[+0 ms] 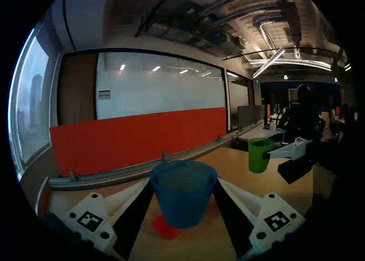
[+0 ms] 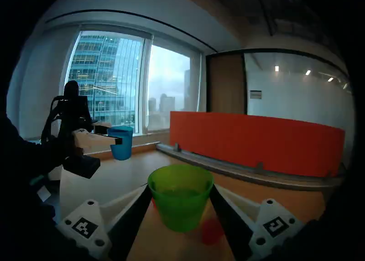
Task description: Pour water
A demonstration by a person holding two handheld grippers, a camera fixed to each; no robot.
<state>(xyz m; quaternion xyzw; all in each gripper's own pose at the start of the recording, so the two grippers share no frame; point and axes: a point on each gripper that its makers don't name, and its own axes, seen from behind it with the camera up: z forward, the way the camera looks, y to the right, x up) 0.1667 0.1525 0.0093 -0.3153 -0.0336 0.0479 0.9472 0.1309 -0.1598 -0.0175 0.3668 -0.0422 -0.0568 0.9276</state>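
My left hand-held gripper is clenched on the blue cup, and my right hand-held gripper on the green cup. Both hang over the worktop, short of its rear edge where the orange screen stands, and they are well apart. The dim light hides which cup holds water, perhaps the green. To pour well I'd bring the rims close, keep the receiver upright and tip slowly. Both cups are smooth, tapered, translucent plastic, so I'd squeeze gently. The worktop is pale wood.

Wooden desk, orange divider panel, frosted glass wall, tall windows onto city towers, linear ceiling lights
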